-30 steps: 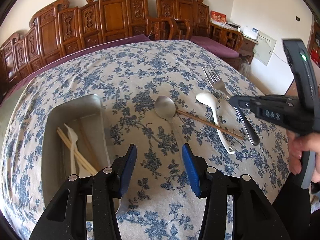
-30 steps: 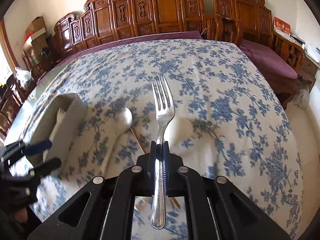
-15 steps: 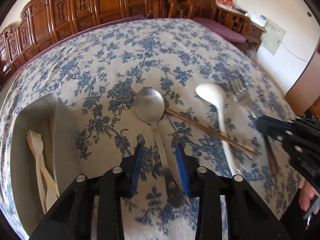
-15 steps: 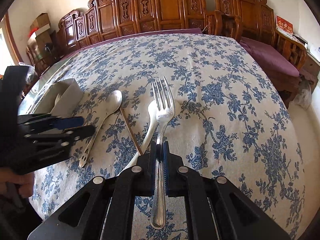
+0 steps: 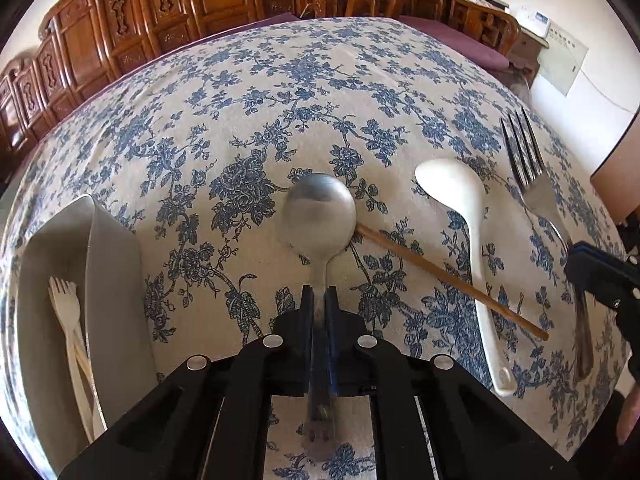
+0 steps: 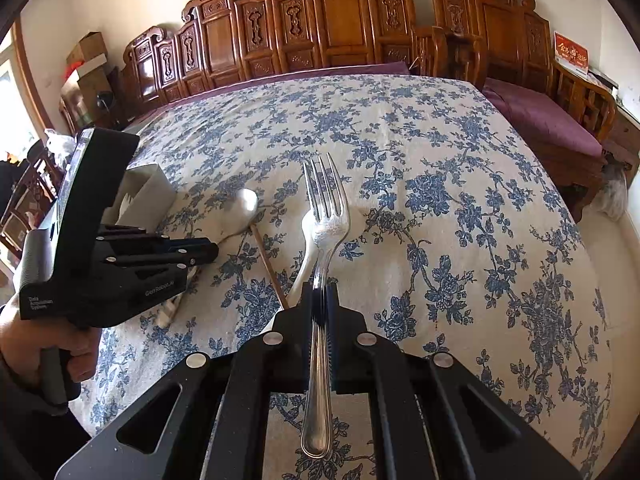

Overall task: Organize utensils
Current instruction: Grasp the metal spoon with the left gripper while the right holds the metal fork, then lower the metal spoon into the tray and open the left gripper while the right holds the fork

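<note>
My left gripper (image 5: 319, 294) is shut on the handle of a metal spoon (image 5: 320, 216) that lies on the flowered tablecloth. My right gripper (image 6: 320, 290) is shut on a metal fork (image 6: 325, 216), held just above the cloth; the fork also shows in the left wrist view (image 5: 528, 168). A white plastic spoon (image 5: 464, 216) and a single wooden chopstick (image 5: 448, 280) lie between them. A grey tray (image 5: 112, 264) at the left holds a white plastic fork (image 5: 66, 312) and chopsticks.
Carved wooden chairs (image 6: 344, 20) line the table's far edge. A purple-cushioned bench (image 6: 544, 120) stands at the right. The left gripper's body (image 6: 100, 248) and the hand holding it sit at the left in the right wrist view.
My left gripper moved from beside the tray to the metal spoon's handle and closed on it. My right gripper kept hold of the fork and shifted little.
</note>
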